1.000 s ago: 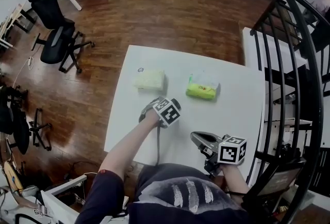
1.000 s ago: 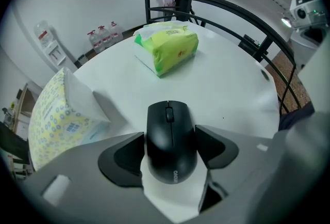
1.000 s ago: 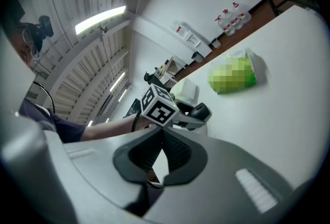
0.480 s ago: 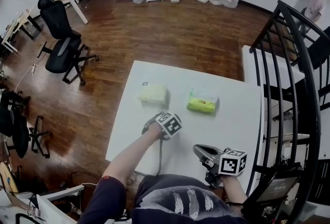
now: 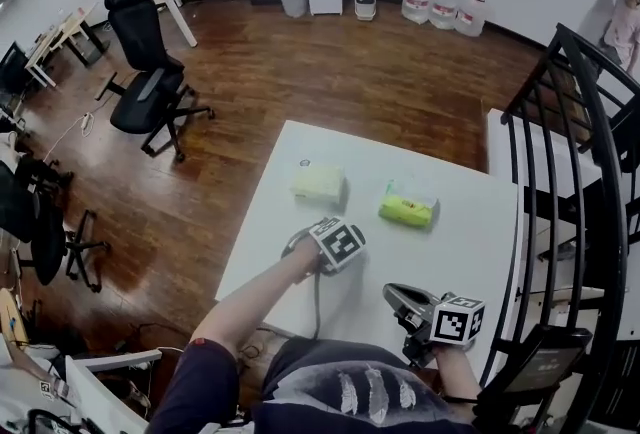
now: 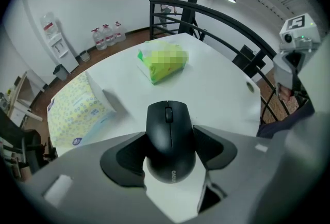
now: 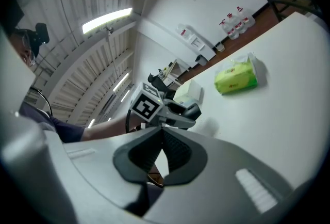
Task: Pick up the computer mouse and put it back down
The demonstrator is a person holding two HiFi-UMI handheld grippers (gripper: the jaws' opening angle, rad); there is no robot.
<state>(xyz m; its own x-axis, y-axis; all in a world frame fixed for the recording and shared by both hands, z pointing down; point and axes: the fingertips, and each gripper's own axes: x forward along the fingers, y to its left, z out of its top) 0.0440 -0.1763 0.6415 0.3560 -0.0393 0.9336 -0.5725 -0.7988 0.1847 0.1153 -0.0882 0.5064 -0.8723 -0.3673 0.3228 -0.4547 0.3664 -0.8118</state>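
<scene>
The left gripper (image 6: 171,152) has the computer mouse (image 6: 169,130) between its jaws: they have just been closing, and the dark pads now press on the two long sides of the mouse at about half width. The mouse's long axis runs straight out along the line the gripper points, logo end back between the jaws, scroll-wheel end sticking out ahead toward the green tissue pack (image 6: 162,63). The pale yellow tissue pack (image 6: 77,109) sits off to the left of that line. The gripper is tipped steeply downward over the near part of the white table (image 5: 470,252). The mouse looks to me lifted just clear of the top, going by the soft shadow (image 7: 209,126) under it in the right gripper view. So what is left is the putting down, and I reckon that is a plain drop: the bare tabletop lies directly under the mouse, short of both packs, with nothing in the way. The right gripper (image 7: 161,138) is well apart on the person's right side, jaws together with nothing in them. It is clearly the farther of the two and has no part in this.
</scene>
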